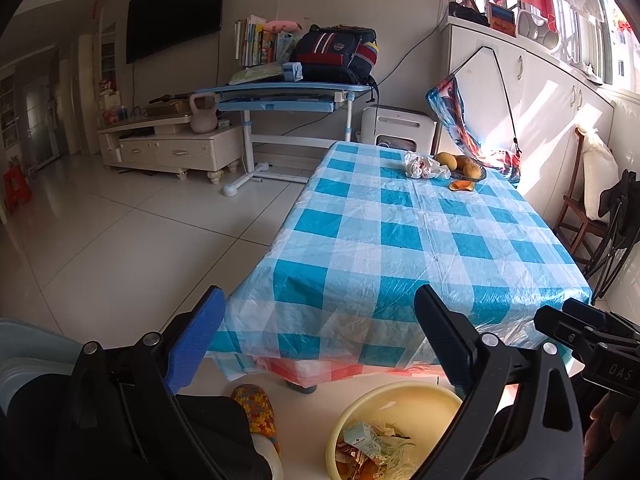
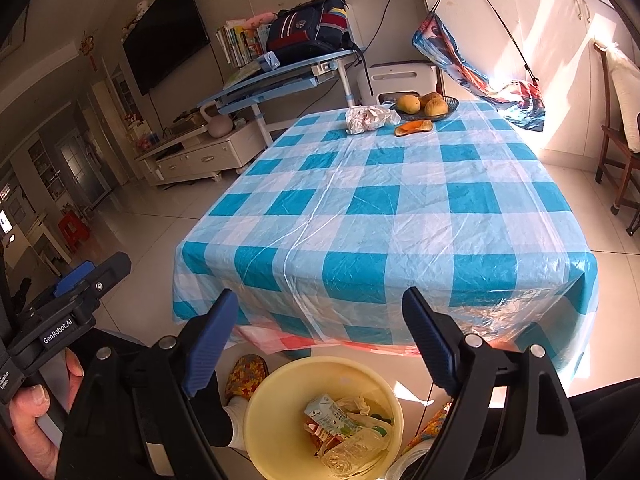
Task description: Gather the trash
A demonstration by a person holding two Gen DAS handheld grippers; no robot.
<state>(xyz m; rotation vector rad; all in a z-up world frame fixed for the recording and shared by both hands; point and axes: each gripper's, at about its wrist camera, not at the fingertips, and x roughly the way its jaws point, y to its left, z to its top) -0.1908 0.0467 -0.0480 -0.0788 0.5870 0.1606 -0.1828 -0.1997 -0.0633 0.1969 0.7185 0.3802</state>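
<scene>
A yellow bin (image 2: 272, 396) stands on the floor before the table, holding a small carton (image 2: 328, 414), a clear bottle and scraps; it also shows low in the left wrist view as the bin (image 1: 360, 408). My right gripper (image 2: 320, 340) hangs open above it, nothing between its blue pads. My left gripper (image 1: 320, 340) is open and empty too, to the left of the bin. On the far end of the checked table (image 2: 380, 208) lie a crumpled white bag (image 2: 368, 118) and an orange peel (image 2: 414, 127); the same bag (image 1: 424, 166) and peel (image 1: 462, 186) appear from the left.
A dark bowl of fruit (image 2: 426, 105) sits behind the peel. A patterned slipper (image 2: 244, 376) is beside the bin. A blue desk (image 2: 280, 76) with a backpack stands beyond the table, a wooden chair (image 2: 618, 152) to the right, tiled floor to the left.
</scene>
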